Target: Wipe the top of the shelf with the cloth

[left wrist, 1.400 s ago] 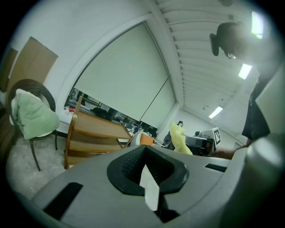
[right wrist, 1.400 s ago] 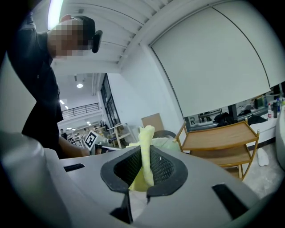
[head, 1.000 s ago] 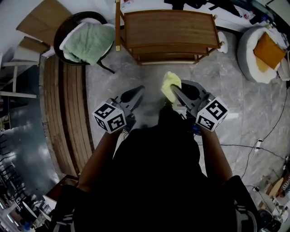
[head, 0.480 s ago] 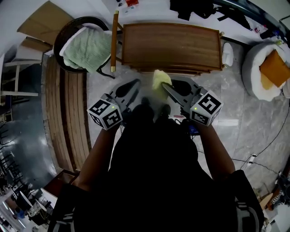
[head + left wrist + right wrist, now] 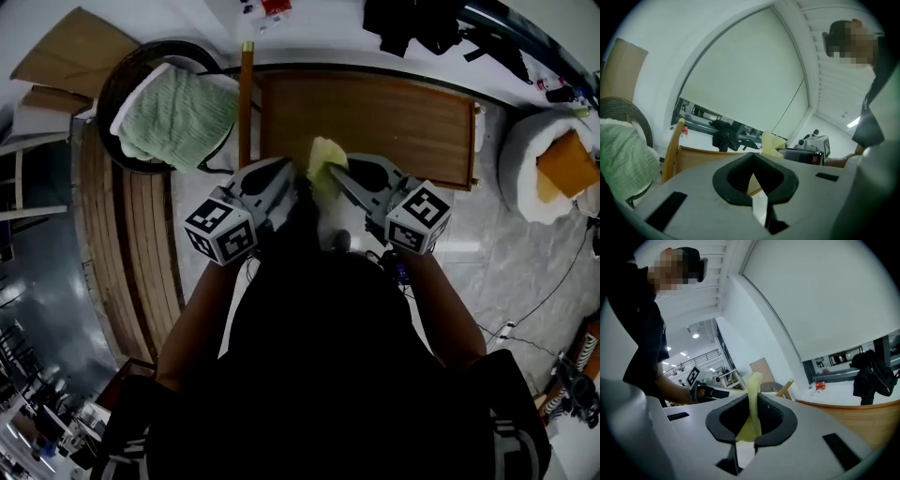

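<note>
The wooden shelf top (image 5: pixel 394 112) lies just ahead, also seen as a brown board in the left gripper view (image 5: pixel 701 157) and the right gripper view (image 5: pixel 865 420). My right gripper (image 5: pixel 339 176) is shut on the yellow cloth (image 5: pixel 323 157), which stands up from its jaws (image 5: pixel 753 390) over the shelf's near edge. My left gripper (image 5: pixel 284 175) hovers beside it at the same edge, jaws shut with nothing between them (image 5: pixel 752 161). The cloth also shows to the right in the left gripper view (image 5: pixel 772 142).
A round black chair with a green blanket (image 5: pixel 173 108) stands left of the shelf, with a wooden pole (image 5: pixel 247 103) between them. A slatted wooden bench (image 5: pixel 131 244) runs along the left. A white pouf with an orange cushion (image 5: pixel 553 159) sits at the right. Cables (image 5: pixel 525 314) cross the floor.
The person has stepped up to the shelf. Both grippers moved forward from over the floor to the shelf's near edge, the right one carrying the cloth.
</note>
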The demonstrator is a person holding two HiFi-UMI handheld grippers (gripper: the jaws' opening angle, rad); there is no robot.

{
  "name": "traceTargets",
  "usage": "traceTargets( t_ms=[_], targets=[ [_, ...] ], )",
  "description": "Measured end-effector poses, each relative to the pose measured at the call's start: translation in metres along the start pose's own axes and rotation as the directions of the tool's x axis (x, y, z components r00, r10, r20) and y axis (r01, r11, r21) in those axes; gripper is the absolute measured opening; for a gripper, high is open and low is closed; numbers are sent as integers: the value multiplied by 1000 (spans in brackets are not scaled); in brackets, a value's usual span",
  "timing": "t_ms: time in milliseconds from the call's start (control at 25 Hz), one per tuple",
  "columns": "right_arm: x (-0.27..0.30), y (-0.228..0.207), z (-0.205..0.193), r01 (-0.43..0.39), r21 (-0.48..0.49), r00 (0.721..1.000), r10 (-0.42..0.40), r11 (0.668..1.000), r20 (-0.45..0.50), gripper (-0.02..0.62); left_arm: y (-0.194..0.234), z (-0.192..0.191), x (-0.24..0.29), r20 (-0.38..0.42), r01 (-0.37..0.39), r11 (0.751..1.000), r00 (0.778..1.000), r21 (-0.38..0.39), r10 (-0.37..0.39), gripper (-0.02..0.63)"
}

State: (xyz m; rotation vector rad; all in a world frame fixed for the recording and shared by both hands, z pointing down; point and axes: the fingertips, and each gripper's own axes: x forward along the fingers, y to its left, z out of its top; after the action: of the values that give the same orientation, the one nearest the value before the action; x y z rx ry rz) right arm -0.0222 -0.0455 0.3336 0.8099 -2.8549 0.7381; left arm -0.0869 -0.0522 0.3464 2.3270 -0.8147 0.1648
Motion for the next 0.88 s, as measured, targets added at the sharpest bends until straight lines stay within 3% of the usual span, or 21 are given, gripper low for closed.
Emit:
traceTargets(
  t_ms=[240, 400, 640, 880],
  targets=[
    [76, -80, 20, 117, 38, 993, -117, 992, -22, 48, 83, 36, 26, -100, -93, 994, 991, -50, 88, 11],
    [127, -125, 13, 166, 78, 985, -161, 983, -65, 48, 117, 50, 43, -172, -90, 994, 982, -63, 78, 11],
    [189, -178, -22, 222, 145, 966, -197, 964, -169, 48, 169, 58, 68, -254, -157, 984, 958, -83, 131, 11],
    [230, -215, -72, 281, 296, 949, -219, 913, -226, 48, 189, 49, 85, -329, -205, 973, 931, -106, 160, 11]
  ],
)
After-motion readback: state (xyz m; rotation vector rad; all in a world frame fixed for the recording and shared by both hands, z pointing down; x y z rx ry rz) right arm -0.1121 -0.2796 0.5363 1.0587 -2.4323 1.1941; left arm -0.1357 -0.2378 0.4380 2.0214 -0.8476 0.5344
